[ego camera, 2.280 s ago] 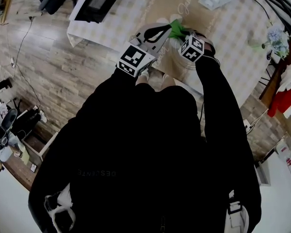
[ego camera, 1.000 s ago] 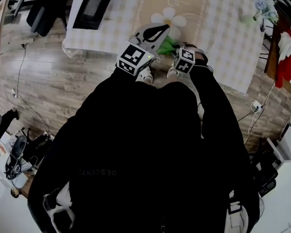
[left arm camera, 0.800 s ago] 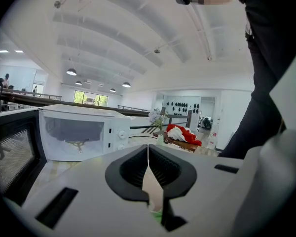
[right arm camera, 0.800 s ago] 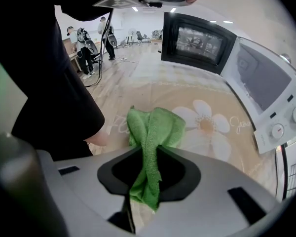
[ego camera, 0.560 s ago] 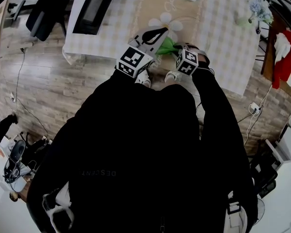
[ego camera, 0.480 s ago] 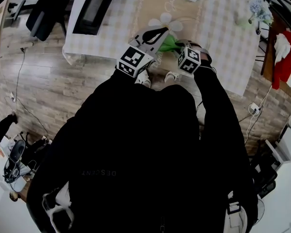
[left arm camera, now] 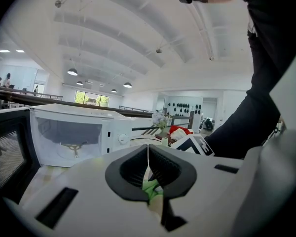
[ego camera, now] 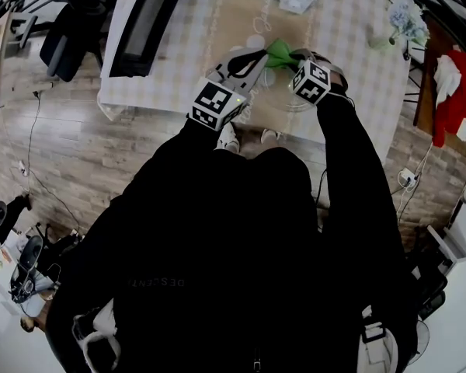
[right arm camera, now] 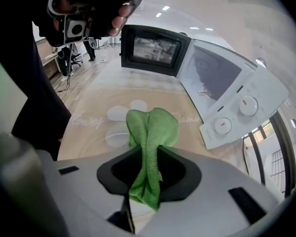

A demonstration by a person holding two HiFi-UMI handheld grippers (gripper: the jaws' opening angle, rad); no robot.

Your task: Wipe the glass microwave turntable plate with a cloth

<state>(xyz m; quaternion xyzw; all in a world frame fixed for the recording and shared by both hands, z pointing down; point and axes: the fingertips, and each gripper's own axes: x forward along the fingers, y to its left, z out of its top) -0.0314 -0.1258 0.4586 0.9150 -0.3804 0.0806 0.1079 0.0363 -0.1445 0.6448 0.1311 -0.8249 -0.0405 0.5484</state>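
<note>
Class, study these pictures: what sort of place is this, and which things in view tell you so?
Probably a large open office or lab hall, not a kitchen: high arched ceiling with hanging lamps, an office chair, and a microwave on a clothed table.

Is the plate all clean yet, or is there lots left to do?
Done: the plate is out of the open microwave. In hand: the left claw pinches the plate's edge, and the right claw pinches the green cloth close to it. Left: the wiping itself. The glass is see-through, so I can't tell how clean it is.
</note>
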